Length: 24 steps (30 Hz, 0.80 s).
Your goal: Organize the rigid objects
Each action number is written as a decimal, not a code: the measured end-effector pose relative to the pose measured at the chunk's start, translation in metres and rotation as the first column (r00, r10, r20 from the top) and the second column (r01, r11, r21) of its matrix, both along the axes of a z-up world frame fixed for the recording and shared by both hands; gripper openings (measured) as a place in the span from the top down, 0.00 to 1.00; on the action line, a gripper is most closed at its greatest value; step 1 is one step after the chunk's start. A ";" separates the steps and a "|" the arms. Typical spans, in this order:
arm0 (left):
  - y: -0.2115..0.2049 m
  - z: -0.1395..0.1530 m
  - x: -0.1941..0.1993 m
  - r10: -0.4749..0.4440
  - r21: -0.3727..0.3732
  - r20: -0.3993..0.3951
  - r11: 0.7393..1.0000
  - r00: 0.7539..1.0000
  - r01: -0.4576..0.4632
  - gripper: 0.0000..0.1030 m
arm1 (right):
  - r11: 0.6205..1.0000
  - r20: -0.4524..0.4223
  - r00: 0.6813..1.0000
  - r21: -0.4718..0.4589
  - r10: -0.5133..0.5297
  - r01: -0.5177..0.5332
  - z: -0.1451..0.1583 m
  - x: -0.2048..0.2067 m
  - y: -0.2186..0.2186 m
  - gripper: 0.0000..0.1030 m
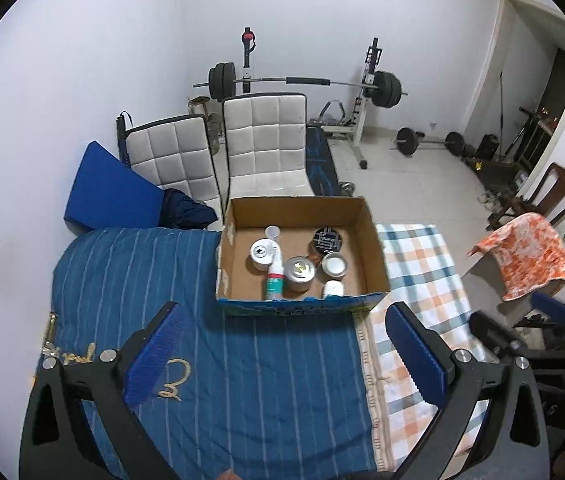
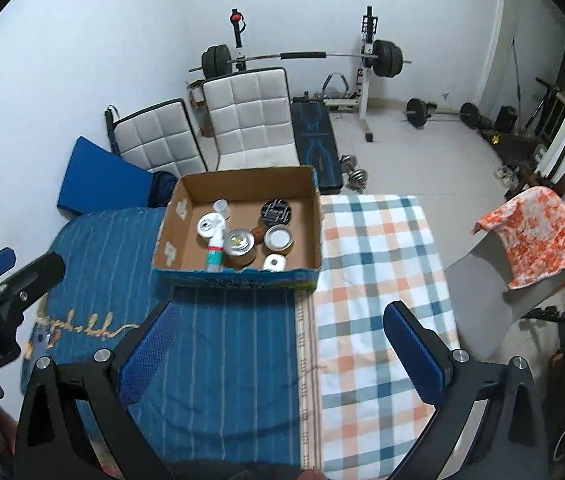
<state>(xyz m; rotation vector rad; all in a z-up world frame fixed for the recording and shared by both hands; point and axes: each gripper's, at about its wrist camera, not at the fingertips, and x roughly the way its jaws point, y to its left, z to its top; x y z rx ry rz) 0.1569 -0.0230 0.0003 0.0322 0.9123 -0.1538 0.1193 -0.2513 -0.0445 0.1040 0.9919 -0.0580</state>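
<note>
The box [image 1: 302,256] sits on the blue cloth [image 1: 242,360], at 12 o'clock from both hand-held grippers. It holds tins [image 1: 299,273], a spray bottle [image 1: 275,278] and a black-lidded jar [image 1: 327,239]. The left hand-held gripper [image 1: 282,356] and right hand-held gripper [image 2: 282,354] are both spread wide, holding nothing. A checked cloth [image 2: 374,280] lies at 3 o'clock from the box.

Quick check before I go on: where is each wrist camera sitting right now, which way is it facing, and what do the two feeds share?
Left wrist: above the blue striped cloth, facing the cardboard box; its own left gripper open and empty, the right gripper's black frame at the right edge.
Right wrist: over the seam with the checked cloth, same heading; right gripper open and empty, left gripper's blue pad at the left edge.
Shared: box, spray bottle, barbell rack.
</note>
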 end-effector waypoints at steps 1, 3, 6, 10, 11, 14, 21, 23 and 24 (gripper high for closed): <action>0.000 -0.003 0.001 0.004 0.010 0.004 1.000 1.000 -0.004 0.00 | 1.000 0.007 1.000 -0.019 -0.006 0.006 -0.001 0.002 0.001 0.00; 0.000 -0.007 0.004 0.012 0.020 0.002 1.000 1.000 -0.012 0.00 | 0.999 0.024 1.000 -0.049 -0.017 0.018 -0.002 0.006 0.002 0.00; 0.000 -0.011 0.009 0.019 0.016 0.004 1.000 1.000 -0.019 0.00 | 0.999 0.023 0.999 -0.046 -0.025 0.026 -0.006 0.014 0.000 0.00; -0.002 -0.017 0.014 0.026 0.021 0.007 0.999 1.000 -0.026 0.00 | 0.998 0.021 0.999 -0.051 -0.030 0.031 -0.010 0.022 -0.001 0.00; -0.002 -0.018 0.016 0.028 0.019 0.006 0.999 1.000 -0.028 0.00 | 0.998 0.021 0.999 -0.051 -0.029 0.030 -0.011 0.025 -0.002 0.00; -0.003 -0.020 0.018 0.031 0.018 0.007 0.999 1.000 -0.031 0.00 | 0.998 0.024 0.999 -0.053 -0.032 0.033 -0.014 0.034 -0.003 0.00; -0.001 -0.026 0.025 0.051 0.018 0.013 0.999 0.999 -0.051 0.00 | 0.997 0.031 0.999 -0.062 -0.036 0.038 -0.016 0.044 -0.004 0.00; 0.000 -0.026 0.025 0.054 0.014 0.012 0.998 0.998 -0.055 0.00 | 0.997 0.032 0.999 -0.062 -0.038 0.040 -0.015 0.043 -0.004 0.00; 0.000 -0.027 0.026 0.055 0.015 0.010 0.998 0.998 -0.055 0.00 | 0.997 0.032 0.999 -0.063 -0.037 0.039 -0.016 0.045 -0.004 0.00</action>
